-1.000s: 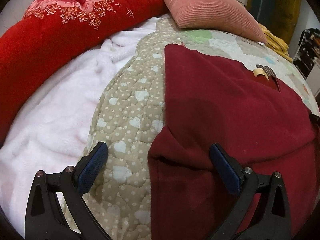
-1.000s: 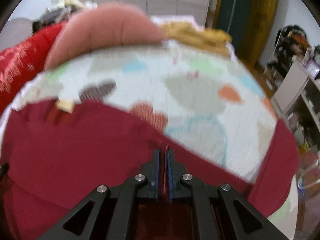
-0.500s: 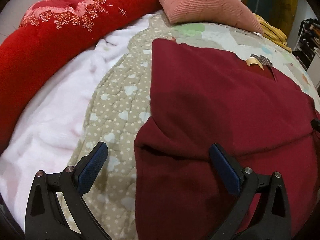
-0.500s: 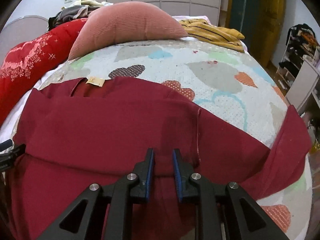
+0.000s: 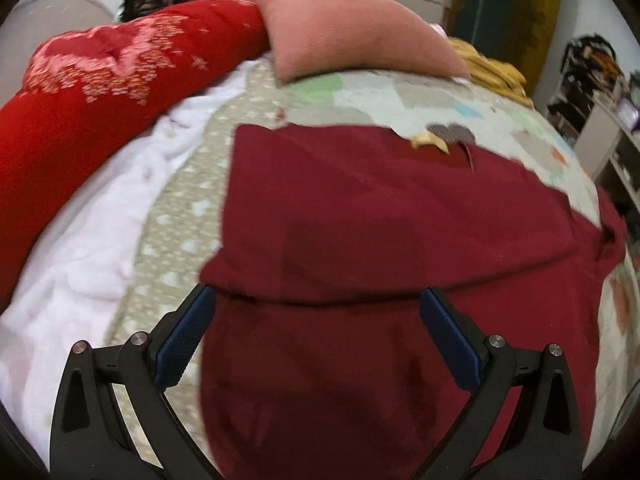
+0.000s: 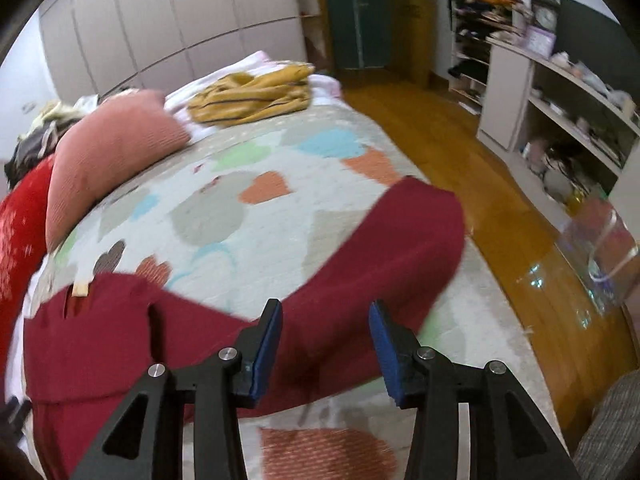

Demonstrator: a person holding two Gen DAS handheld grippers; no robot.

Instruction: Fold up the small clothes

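Both grippers hover over a dark red knit garment (image 5: 380, 220) spread on a bed's quilt with pastel hearts (image 6: 248, 208). Seen from the left wrist, the left gripper (image 5: 316, 336) is released, jaws spread wide above a folded-over edge of the garment, gripping nothing. Seen from the right wrist, the right gripper (image 6: 325, 346) has just been opening; its blue pads (image 6: 267, 354) stand apart over one outstretched sleeve (image 6: 404, 240), not pressing it. Beyond lie a pink ribbed cushion (image 5: 352, 36), a red floral duvet (image 5: 96, 96) and a mustard striped garment (image 6: 256, 96).
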